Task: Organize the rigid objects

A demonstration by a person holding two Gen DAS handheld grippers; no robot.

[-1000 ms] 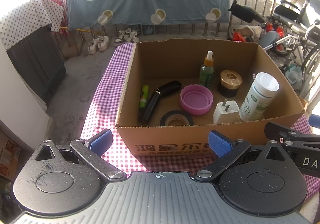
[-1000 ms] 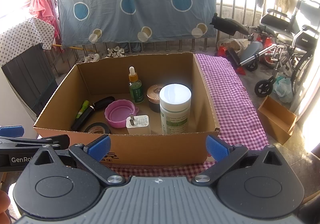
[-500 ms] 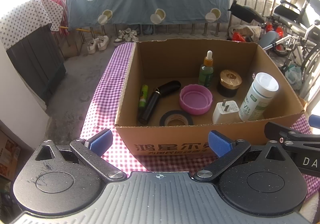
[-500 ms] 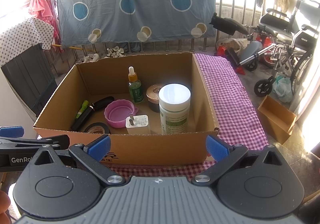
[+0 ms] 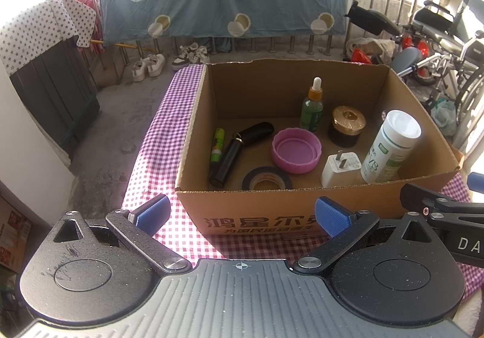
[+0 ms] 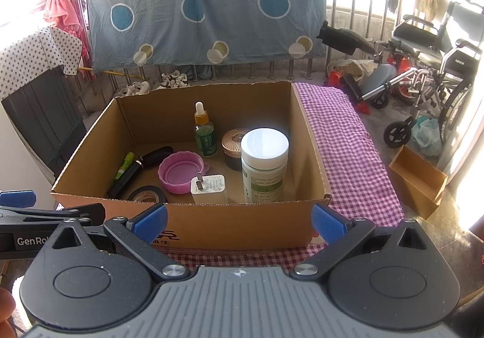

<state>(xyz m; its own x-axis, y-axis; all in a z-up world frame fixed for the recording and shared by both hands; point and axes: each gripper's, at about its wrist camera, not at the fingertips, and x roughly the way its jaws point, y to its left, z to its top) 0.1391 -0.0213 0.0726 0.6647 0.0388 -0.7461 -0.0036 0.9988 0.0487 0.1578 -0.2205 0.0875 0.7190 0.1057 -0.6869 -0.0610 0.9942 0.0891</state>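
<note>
A: Left gripper (image 5: 240, 214) wide, nothing between the blue pads; right gripper (image 6: 239, 221) same, wide and empty. Both hang just short of the near wall of the cardboard box (image 5: 302, 214), side by side, neither touching it.

B: Why back there?
A: My guess: either nothing picked yet or the sorting's done. Every rigid item sits in the box.

B: List them.
A: White supplement bottle (image 5: 390, 146) upright at the near right, white charger plug (image 5: 340, 168) just left of it, prongs up. Black tape roll (image 5: 266, 182) flat by the near wall. Pink lid (image 5: 295, 154) open side up, mid-floor. Green dropper bottle (image 5: 312, 106) and gold-capped dark jar (image 5: 347, 126) upright toward the far wall. Black tube (image 5: 230, 158) and green marker (image 5: 217, 141) lying lengthwise at the left.

B: Tall things standing, long things lying?
A: Yes, looks stable; nothing leans.

B: Surface, room?
A: Purple-and-white checked cloth (image 6: 348, 153) under the box. Balcony: blue sheet with circles (image 6: 205, 8) on the railing, shoes on the concrete floor, wheelchair (image 6: 435, 66) far right, small open carton (image 6: 419, 180) on the floor at right.
</note>
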